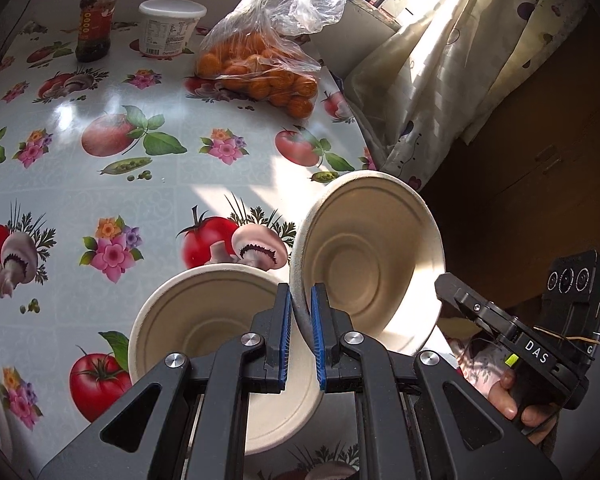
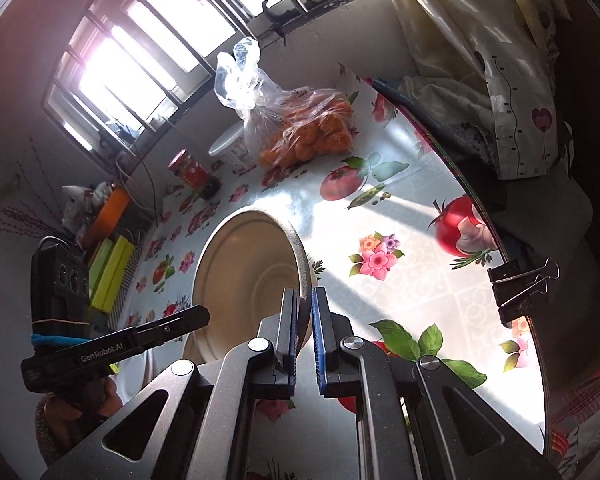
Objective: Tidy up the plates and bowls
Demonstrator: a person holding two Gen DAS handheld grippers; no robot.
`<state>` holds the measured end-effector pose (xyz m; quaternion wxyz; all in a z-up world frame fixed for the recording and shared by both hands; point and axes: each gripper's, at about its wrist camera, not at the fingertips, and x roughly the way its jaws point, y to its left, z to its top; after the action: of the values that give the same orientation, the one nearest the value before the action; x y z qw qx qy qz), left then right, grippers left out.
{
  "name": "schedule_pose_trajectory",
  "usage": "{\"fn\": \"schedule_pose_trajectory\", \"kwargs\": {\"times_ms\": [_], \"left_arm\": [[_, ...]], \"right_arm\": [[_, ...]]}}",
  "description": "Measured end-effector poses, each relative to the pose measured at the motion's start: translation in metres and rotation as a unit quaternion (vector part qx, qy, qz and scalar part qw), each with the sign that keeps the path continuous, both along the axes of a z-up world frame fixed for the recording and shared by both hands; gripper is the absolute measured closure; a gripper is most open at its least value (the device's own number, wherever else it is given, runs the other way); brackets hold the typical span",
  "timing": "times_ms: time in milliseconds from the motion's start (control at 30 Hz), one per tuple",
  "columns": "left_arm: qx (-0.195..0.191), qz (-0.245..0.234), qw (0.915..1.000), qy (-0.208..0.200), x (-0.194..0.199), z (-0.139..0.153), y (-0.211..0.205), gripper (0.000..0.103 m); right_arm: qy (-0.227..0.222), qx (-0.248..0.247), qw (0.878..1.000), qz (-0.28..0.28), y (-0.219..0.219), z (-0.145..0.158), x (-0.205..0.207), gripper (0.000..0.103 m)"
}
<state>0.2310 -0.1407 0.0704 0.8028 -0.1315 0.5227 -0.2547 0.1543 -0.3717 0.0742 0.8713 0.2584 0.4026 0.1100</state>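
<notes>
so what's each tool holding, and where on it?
Left tool: a tilted bowl, pinched at its rim. Right tool: a bowl, also at the rim. A second bowl shows beside the left tool; its hold cannot be told.

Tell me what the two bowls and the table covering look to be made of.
Bowls: likely moulded paper pulp; matte cream, grainy rims, pressed concentric rings. Table covering: probably glossy vinyl or oilcloth; printed tomatoes and flowers, sharp window glare across it.

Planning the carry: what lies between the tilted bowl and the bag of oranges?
Nothing but bare tablecloth beyond the tilted bowl, shown in both wrist views.
</notes>
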Motion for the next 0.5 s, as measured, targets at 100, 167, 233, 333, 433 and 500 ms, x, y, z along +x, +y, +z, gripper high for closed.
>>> {"fn": "schedule_pose_trajectory", "kwargs": {"times_ms": [100, 167, 233, 333, 433, 500], "left_arm": [[-0.002, 0.006, 1.0000, -0.002, -0.005, 0.002, 0.012, 0.093], [-0.002, 0.010, 0.9999, -0.003, -0.008, 0.002, 0.019, 0.093], [-0.001, 0.014, 0.9999, -0.004, -0.011, 0.002, 0.026, 0.093], [-0.001, 0.020, 0.9998, -0.009, -0.016, 0.002, 0.035, 0.093], [-0.003, 0.025, 0.9996, -0.008, -0.020, 0.001, 0.045, 0.093], [-0.005, 0.029, 0.9995, -0.006, -0.022, 0.000, 0.050, 0.093]], "right_arm": [[0.000, 0.006, 1.000, 0.008, 0.008, -0.001, -0.002, 0.095], [0.000, 0.009, 1.000, 0.013, 0.014, -0.002, -0.003, 0.095], [0.000, 0.010, 1.000, 0.018, 0.021, -0.002, -0.004, 0.095], [-0.002, 0.009, 1.000, 0.026, 0.030, -0.002, -0.007, 0.095], [-0.001, 0.010, 0.999, 0.033, 0.038, -0.003, -0.007, 0.095], [0.000, 0.011, 0.999, 0.036, 0.043, -0.004, -0.008, 0.095]]}}
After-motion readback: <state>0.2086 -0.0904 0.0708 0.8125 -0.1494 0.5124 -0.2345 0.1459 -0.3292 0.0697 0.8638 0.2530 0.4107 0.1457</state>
